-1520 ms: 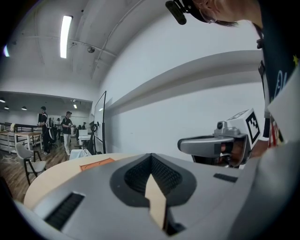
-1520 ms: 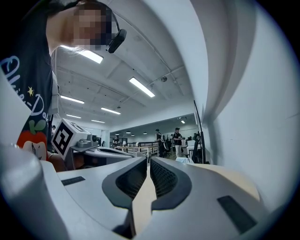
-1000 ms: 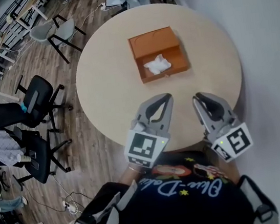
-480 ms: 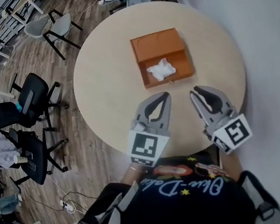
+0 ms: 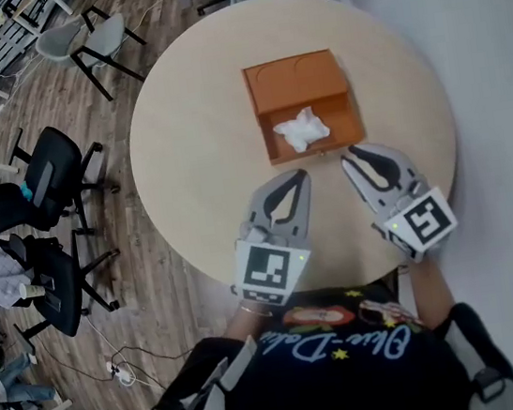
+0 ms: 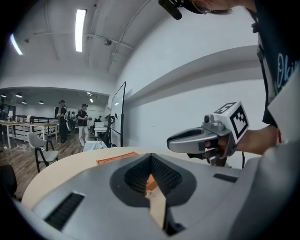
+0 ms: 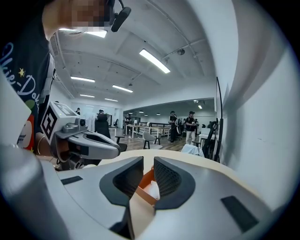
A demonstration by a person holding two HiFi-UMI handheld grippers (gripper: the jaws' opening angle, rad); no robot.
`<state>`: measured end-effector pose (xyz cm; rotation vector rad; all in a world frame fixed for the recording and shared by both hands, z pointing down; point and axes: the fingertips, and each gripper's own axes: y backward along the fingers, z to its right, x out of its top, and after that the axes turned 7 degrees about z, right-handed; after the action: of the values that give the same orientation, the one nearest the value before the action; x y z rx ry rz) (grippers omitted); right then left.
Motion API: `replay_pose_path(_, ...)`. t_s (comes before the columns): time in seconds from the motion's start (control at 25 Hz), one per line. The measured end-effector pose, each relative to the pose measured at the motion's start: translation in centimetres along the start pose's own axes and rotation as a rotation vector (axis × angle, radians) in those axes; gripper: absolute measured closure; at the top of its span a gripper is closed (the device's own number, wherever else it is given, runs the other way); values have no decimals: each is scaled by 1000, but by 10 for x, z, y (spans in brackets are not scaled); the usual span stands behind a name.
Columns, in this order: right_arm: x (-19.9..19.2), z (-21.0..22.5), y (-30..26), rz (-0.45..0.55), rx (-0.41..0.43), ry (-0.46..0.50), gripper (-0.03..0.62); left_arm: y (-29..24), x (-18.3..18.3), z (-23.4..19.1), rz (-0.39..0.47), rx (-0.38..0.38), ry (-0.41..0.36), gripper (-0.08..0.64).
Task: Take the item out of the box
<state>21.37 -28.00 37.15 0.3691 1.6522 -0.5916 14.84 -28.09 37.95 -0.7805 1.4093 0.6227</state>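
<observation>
A: Both grippers are closer to the open orange cardboard box [image 5: 303,98] than a second ago. The right gripper [image 5: 353,153] leads, just beside its near wall.
B: Jaws?
A: Right jaws have just been opening: narrow gap, nothing between. Left gripper [image 5: 301,177]: jaws together, empty.
B: Item?
A: The crumpled white item [image 5: 302,130] lies inside the box on the round beige surface [image 5: 199,169]. The opening is probably preparation to pinch it.

One round bench [image 5: 193,161] carries one orange box [image 5: 296,80] with one crumpled white item [image 5: 302,130] inside. Two claws are in view: the left claw [image 5: 302,176] and the right claw [image 5: 356,151]. On the floor stand two black office chairs [image 5: 49,176] and one pale chair [image 5: 72,36].
</observation>
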Motion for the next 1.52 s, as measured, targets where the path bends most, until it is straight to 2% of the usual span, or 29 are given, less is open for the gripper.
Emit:
replay_pose_path(0.52, -53, 34, -46, -125, 157, -40, 548, -19, -13, -26, -19, 164, 57, 575)
replay_pose_path(0.76, -79, 40, -68, -179, 197, -26, 532, -19, -18, -33, -33, 201, 70, 575)
replay_pose_path(0.96, -91, 40, -88, -260, 267, 53, 530, -20, -22, -39, -45, 233, 83, 575)
replay_pose_path(1.16, -106, 43, -103, -292, 317, 76, 522, -20, -31, -45, -67, 271, 105, 575)
replay_pose_path(1.52, -145, 50, -117, -432, 393, 162, 508, -26, -37, -56, -89, 285, 109, 575)
